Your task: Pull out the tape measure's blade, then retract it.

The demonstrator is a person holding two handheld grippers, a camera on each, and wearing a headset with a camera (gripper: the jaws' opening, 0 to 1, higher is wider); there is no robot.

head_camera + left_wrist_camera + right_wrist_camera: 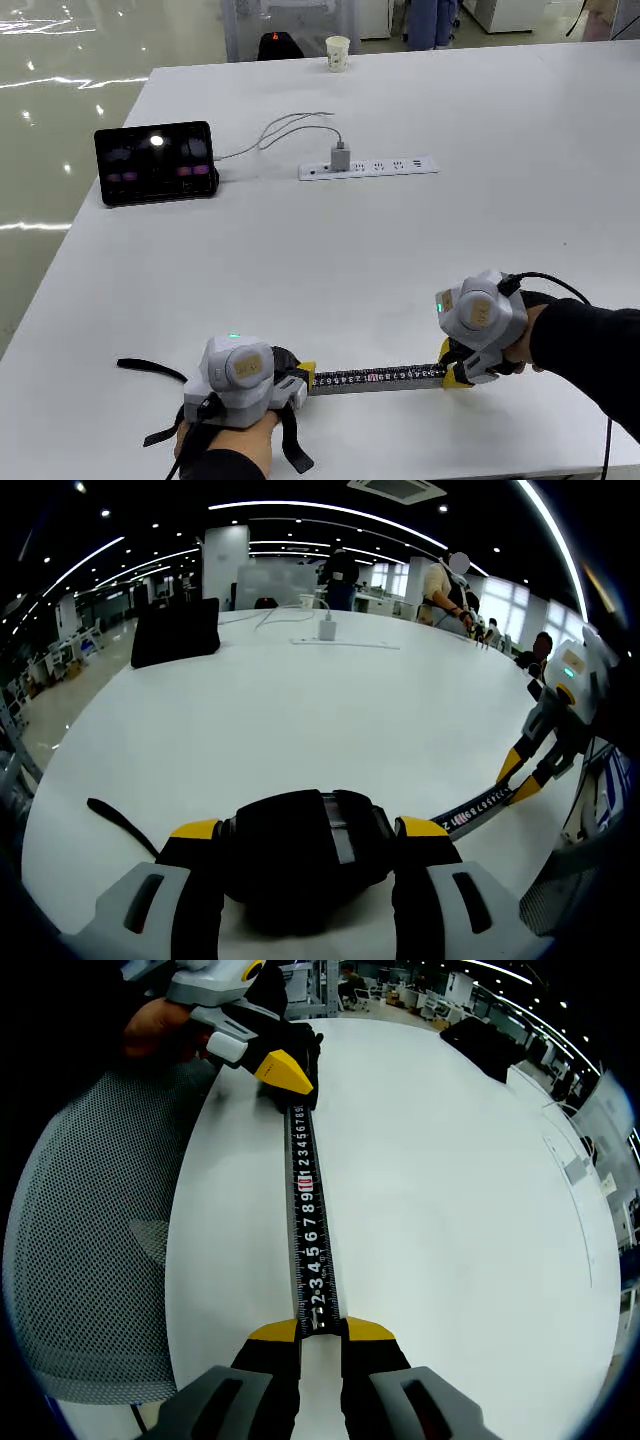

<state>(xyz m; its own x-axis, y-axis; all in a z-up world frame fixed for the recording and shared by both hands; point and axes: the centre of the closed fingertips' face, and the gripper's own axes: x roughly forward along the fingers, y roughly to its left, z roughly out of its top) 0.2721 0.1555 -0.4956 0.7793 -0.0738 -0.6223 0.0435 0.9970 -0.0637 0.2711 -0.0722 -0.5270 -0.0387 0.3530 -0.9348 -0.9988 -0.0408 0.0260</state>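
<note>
Left hand-held gripper [296, 378]: clamped on the black tape measure [300, 852], one yellow-tipped jaw on each side of its body. My left hand [238, 438] holds the grip from behind.
Right hand-held gripper [320, 1332]: jaws together on the free end of the blade [303, 1200]. There is only a narrow slit between them, and the blade tip sits in it.
Blade: pulled out and running straight from my left hand-held gripper to my right one. The printed scale faces up, with a red mark partway along. It sits low over the desk [400, 260]; I cannot tell if it touches.
Tape measure: between my left jaws at the near side of the desk. The blade exits toward the right hand-held gripper.
Spacing: the two hand-held grippers face each other, apart by the pulled-out stretch. The right one sits a little farther forward.
Strap [150, 368]: black, lying on the desk just outboard of the left hand-held gripper.
Tablet [156, 162]: well ahead of the left hand-held gripper, propped up with the screen lit.
Power strip [370, 168]: white, well ahead, roughly between the two hand-held grippers. A charger [340, 158] is plugged in, and its cable [285, 128] loops toward the tablet.
Paper cup [338, 53]: far ahead, at the far edge of the desk.
Grey mesh [90, 1260]: off the desk edge beside the right hand-held gripper; I cannot tell what it belongs to.
</note>
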